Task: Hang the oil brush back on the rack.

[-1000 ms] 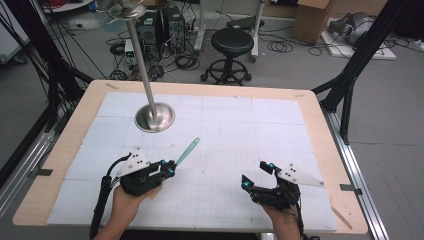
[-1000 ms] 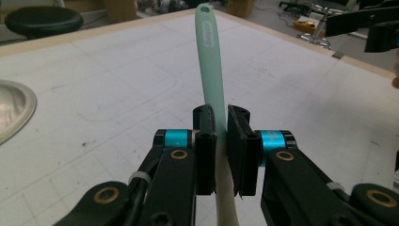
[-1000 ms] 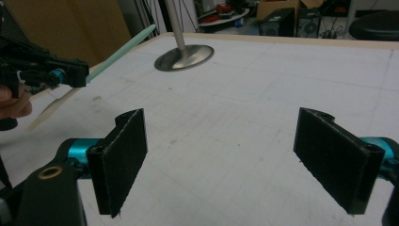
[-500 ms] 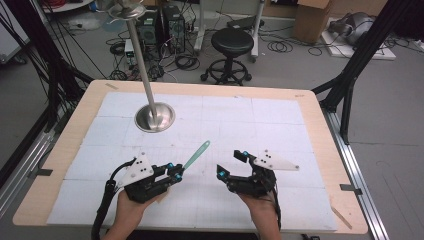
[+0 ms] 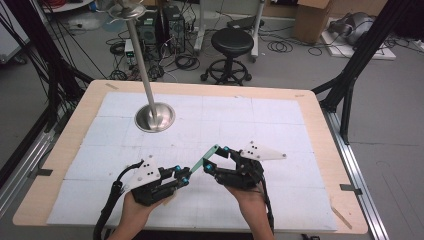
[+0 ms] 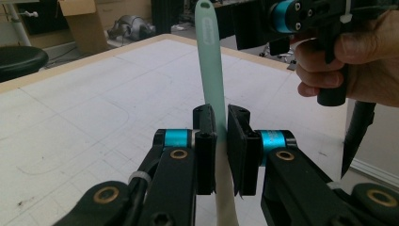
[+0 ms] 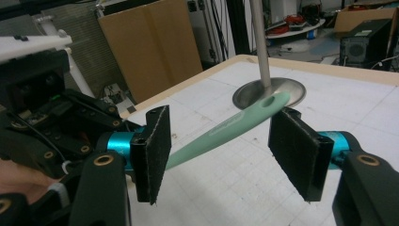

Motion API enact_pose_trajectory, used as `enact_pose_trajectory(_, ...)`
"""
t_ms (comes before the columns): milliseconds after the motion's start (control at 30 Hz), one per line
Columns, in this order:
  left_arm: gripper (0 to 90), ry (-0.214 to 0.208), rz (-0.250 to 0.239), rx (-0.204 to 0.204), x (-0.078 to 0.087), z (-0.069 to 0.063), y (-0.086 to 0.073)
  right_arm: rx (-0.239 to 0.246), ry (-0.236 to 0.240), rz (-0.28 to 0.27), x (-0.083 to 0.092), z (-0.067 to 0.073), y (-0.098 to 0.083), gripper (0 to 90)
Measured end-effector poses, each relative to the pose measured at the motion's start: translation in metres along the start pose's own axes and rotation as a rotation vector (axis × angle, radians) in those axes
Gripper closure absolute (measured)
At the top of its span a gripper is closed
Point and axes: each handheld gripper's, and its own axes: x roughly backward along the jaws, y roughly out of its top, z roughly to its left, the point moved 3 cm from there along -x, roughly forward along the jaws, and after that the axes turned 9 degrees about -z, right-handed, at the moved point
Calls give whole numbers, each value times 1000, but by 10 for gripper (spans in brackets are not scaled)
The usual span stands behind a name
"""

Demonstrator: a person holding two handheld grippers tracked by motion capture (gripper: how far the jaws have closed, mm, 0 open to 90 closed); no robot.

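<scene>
A mint-green flat handle with a hole at its tip [image 5: 205, 158] [image 6: 210, 61] [image 7: 230, 127] sticks up and to the right from my left gripper [image 5: 184, 176] [image 6: 221, 117], which is shut on its lower part. My right gripper [image 5: 216, 159] [image 7: 230, 153] is open, its two pads on either side of the handle's upper half without touching it. Both grippers hover low over the front middle of the white gridded table [image 5: 280, 125], held by a person's hands.
A steel pole on a round metal base [image 5: 155, 117] [image 7: 268, 92] stands at the back left of the table. A black stool [image 5: 230, 42] and cables lie on the floor beyond the far edge. Cardboard panels [image 7: 150, 42] stand off the table's side.
My right gripper has moved left from the front right of the table until its open jaws straddle the green handle. The left gripper has shifted right with the handle.
</scene>
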Motion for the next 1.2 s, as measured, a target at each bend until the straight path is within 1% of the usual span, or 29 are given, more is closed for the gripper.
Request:
enact_pose_trajectory(100, 814, -4, -5, 3, 0, 0, 1, -2, 8, 9, -2, 0, 3, 438)
enact_pose_trajectory(233, 813, -9, -9, 3, 2, 0, 1, -10, 34, 8, -4, 1, 6, 542)
enact_pose_trajectory(300, 813, -12, -12, 5, 3, 0, 1, -8, 46, 8, -5, 3, 7, 577)
enact_pose_trajectory(367, 813, -15, -13, 4, 4, 1, 2, -11, 56, 17, -7, 4, 9, 622)
enact_pose_trajectory(467, 812, -14, -14, 5, 4, 1, 2, 5, 62, 41, -10, 6, 10, 668)
enact_pose_trajectory(533, 811, -14, -13, 3, 4, 2, 1, -5, 76, 44, -11, 8, 12, 694)
enact_pose_trajectory(667, 811, -11, -26, 0, 4, 1, 2, -10, 107, 37, -12, 12, 16, 751)
enact_pose_trajectory(700, 811, -11, -35, 2, 4, 1, 2, -18, 126, 28, -12, 13, 17, 777)
enact_pose_trajectory(733, 811, -12, -39, -2, 4, 1, 3, -30, 157, 15, -12, 14, 18, 799)
enact_pose_trajectory(800, 819, -17, -47, 4, 4, 3, 3, -37, 186, 6, -12, 17, 20, 826)
enact_pose_trajectory(867, 822, -21, -55, 6, 6, 3, 4, -29, 189, -1, -12, 19, 21, 828)
enact_pose_trajectory(933, 817, -16, -69, 18, 8, 6, 6, -33, 197, -5, -12, 19, 22, 830)
enact_pose_trajectory(967, 799, -3, -78, 24, 10, 9, 8, -28, 197, -11, -12, 19, 23, 830)
enact_pose_trajectory(1000, 727, 2, -81, 35, 12, 13, 9, -12, 202, -5, -11, 20, 24, 831)
enact_pose_trajectory(1033, 677, -3, -90, 52, 14, 17, 11, -3, 203, 3, -11, 20, 24, 831)
enact_pose_trajectory(1067, 633, -10, -99, 56, 16, 22, 13, -1, 202, 7, -10, 20, 24, 831)
enact_pose_trajectory(1133, 564, -45, -106, 73, 21, 28, 16, 11, 221, 19, -9, 20, 24, 831)
enact_pose_trajectory(1167, 524, -69, -101, 78, 22, 31, 17, 19, 234, 23, -8, 20, 25, 831)
enact_pose_trajectory(1200, 485, -97, -96, 90, 22, 33, 18, 25, 257, 25, -8, 21, 25, 831)
